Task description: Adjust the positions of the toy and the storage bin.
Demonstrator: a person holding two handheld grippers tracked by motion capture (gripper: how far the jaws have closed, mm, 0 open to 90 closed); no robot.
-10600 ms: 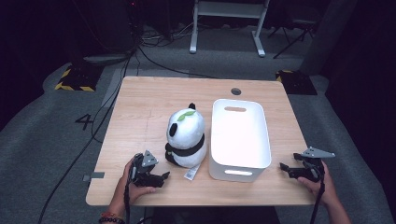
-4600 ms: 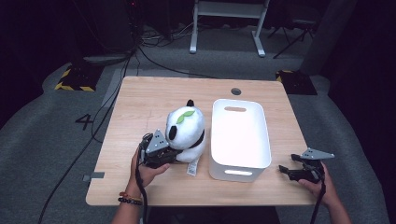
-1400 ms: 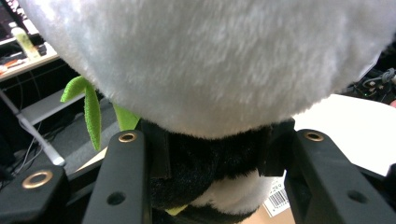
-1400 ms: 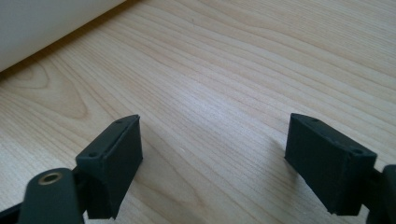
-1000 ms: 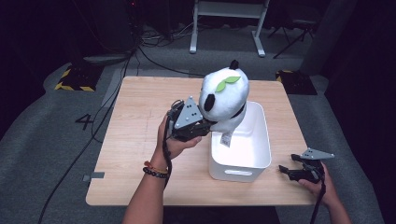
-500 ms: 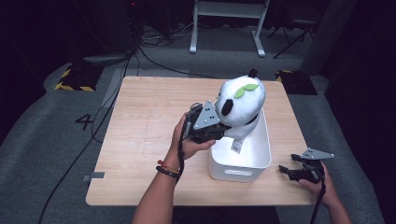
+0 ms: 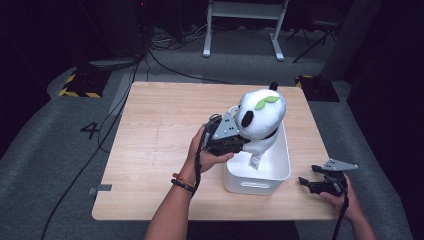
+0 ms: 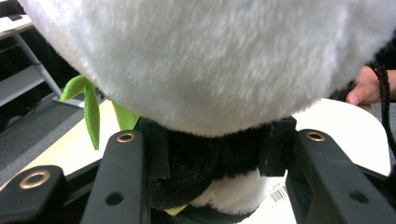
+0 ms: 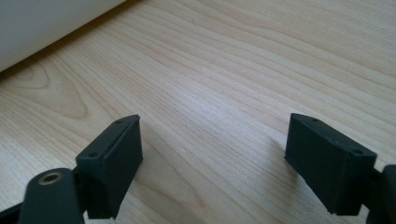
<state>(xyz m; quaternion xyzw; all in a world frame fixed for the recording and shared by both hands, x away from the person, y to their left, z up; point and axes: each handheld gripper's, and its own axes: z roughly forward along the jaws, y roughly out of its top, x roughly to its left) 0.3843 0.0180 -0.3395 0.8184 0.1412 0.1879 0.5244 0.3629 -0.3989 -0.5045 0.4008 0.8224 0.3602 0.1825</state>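
- My left claw (image 7: 239,142) is clamped on the plush panda's (image 7: 260,117) black neck band, its jaws pressing in from either side, and holds the toy in the air over the white bin (image 7: 260,175).
- I judge this the placing step: next I should lower the panda into the bin, then spread the jaws.
- The panda is soft, white and black, with a green leaf (image 7: 266,101) on its head and a tag (image 7: 254,161) dangling.
- My right claw (image 7: 314,182) rests wide apart at the bench (image 7: 150,150) edge, empty.

Plush panda (image 7: 260,117) in left gripper (image 7: 241,141), above white bin (image 7: 257,172).
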